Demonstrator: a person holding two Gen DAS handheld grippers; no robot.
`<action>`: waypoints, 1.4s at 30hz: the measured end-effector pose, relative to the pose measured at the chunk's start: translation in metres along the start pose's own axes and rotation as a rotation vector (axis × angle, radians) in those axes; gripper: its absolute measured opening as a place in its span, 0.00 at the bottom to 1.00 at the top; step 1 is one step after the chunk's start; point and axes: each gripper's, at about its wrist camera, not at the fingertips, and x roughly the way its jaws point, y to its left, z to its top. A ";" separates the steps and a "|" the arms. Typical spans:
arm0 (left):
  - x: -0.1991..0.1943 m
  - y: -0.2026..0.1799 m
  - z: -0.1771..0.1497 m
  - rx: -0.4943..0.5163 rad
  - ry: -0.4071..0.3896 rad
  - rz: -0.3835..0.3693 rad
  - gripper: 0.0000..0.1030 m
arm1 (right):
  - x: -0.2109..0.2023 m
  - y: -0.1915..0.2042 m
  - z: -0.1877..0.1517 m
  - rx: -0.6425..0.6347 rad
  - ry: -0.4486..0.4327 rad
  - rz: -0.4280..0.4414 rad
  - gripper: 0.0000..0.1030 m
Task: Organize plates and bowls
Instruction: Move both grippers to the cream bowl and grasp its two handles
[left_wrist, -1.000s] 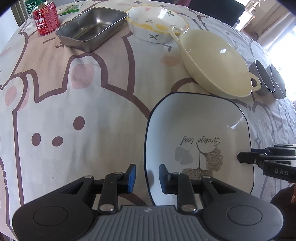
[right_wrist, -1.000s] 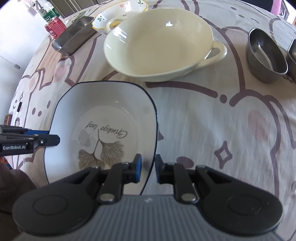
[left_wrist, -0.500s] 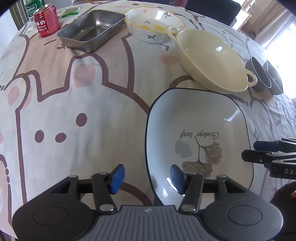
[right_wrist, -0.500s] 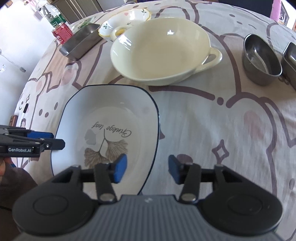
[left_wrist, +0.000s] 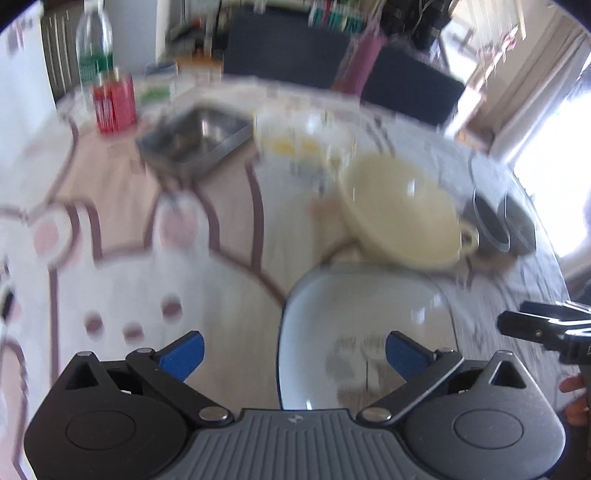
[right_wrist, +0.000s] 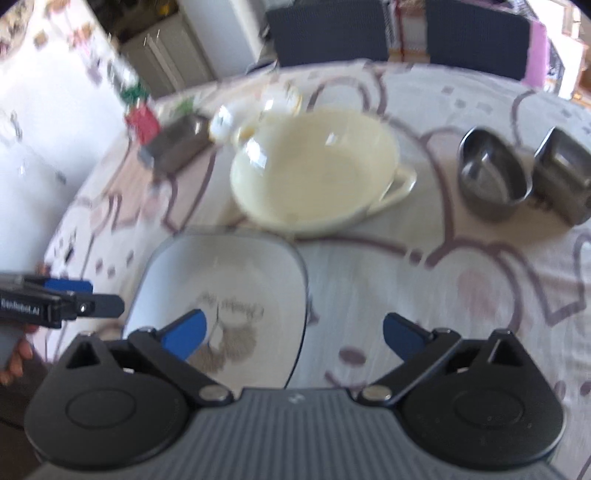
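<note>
A square white plate with a dark rim and a leaf print (left_wrist: 365, 325) (right_wrist: 229, 280) lies flat on the tablecloth, near the front edge. My left gripper (left_wrist: 293, 349) is wide open above its left rim, touching nothing. My right gripper (right_wrist: 293, 332) is wide open above its right rim, empty. A cream two-handled bowl (left_wrist: 399, 214) (right_wrist: 317, 173) sits just behind the plate. A flowered white bowl (left_wrist: 299, 136) (right_wrist: 258, 107) sits farther back. Both views are blurred by motion.
A steel rectangular tray (left_wrist: 195, 138) (right_wrist: 177, 144) and a red milk can (left_wrist: 112, 99) stand at the back left with a bottle (left_wrist: 92, 44). Two small steel containers (right_wrist: 495, 177) (right_wrist: 561, 181) sit at the right. Dark chairs (left_wrist: 332, 59) stand beyond the table.
Both grippers let go of the plate, opened fully, and pulled up and back. The plate stays on the table.
</note>
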 end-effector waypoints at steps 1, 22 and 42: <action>-0.003 -0.002 0.006 0.013 -0.038 0.013 1.00 | -0.003 -0.004 0.004 0.020 -0.030 -0.002 1.00; 0.094 -0.023 0.138 -0.064 -0.146 -0.098 0.60 | 0.052 -0.107 0.079 0.531 -0.086 0.044 0.69; 0.149 -0.012 0.137 -0.147 0.008 -0.096 0.11 | 0.080 -0.107 0.107 0.339 -0.057 -0.078 0.11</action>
